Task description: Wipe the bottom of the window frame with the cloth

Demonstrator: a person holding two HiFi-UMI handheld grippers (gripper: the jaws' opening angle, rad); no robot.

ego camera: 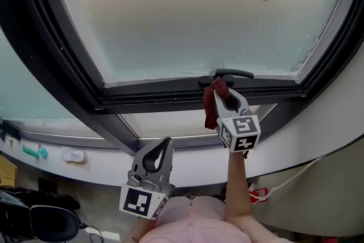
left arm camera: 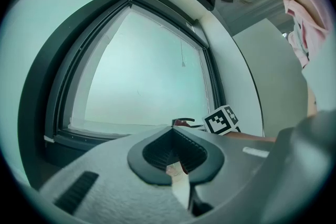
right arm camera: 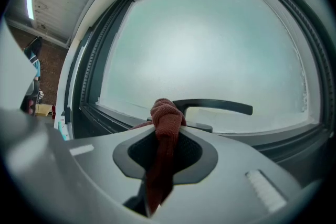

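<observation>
Rust-red cloth, one, clamped in right tool; left tool closed, empty.

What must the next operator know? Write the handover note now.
Right gripper: shut on the dark red cloth, raised to the window frame's bottom rail, beside the black handle.
Left gripper: shut, empty, low and away from the frame.
Done: cannot tell how much has been wiped.
Left: run the cloth along the bottom rail.

Soft backlight through glass; window frame dark; fisheye edges.
</observation>
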